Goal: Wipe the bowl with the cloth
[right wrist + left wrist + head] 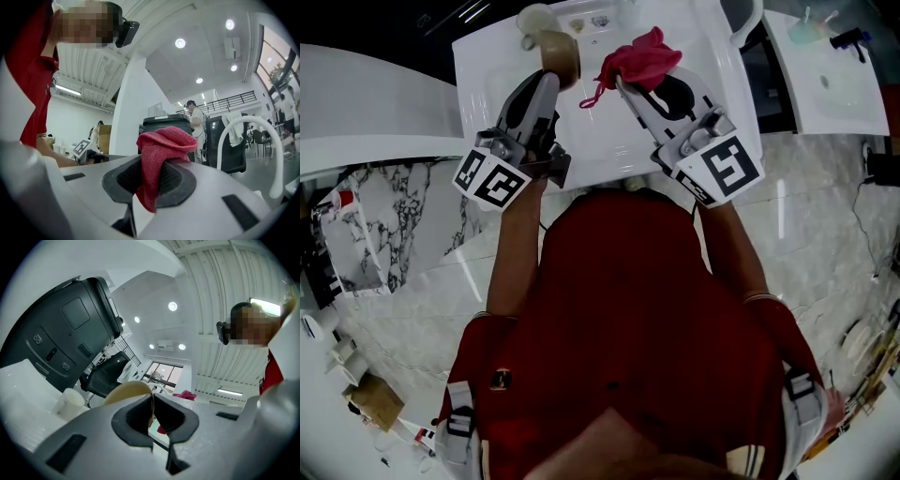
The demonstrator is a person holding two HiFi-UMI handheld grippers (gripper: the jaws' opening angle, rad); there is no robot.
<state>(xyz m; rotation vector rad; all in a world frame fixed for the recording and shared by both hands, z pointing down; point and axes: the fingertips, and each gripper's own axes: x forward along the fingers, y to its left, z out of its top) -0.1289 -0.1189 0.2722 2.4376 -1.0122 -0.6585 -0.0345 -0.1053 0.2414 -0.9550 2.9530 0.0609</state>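
Note:
A tan bowl (pixel 561 54) is held on edge over the white table (pixel 609 141). My left gripper (pixel 551 80) is shut on its thin rim. In the left gripper view the bowl (pixel 129 391) rises left of the jaws, and its rim runs between them at the left gripper (pixel 151 420). My right gripper (pixel 623 84) is shut on a red cloth (pixel 639 58), bunched just right of the bowl and apart from it. In the right gripper view the cloth (pixel 161 145) bulges above the right gripper (pixel 150 187) and hangs down between the jaws.
A white cup (pixel 534 19) stands at the table's far edge behind the bowl, also seen as the cup (pixel 70 401). A second white table (pixel 834 84) lies to the right. A black bin (pixel 166 124), a black chair (pixel 229 145) and a white curved tube (pixel 276 154) stand beyond.

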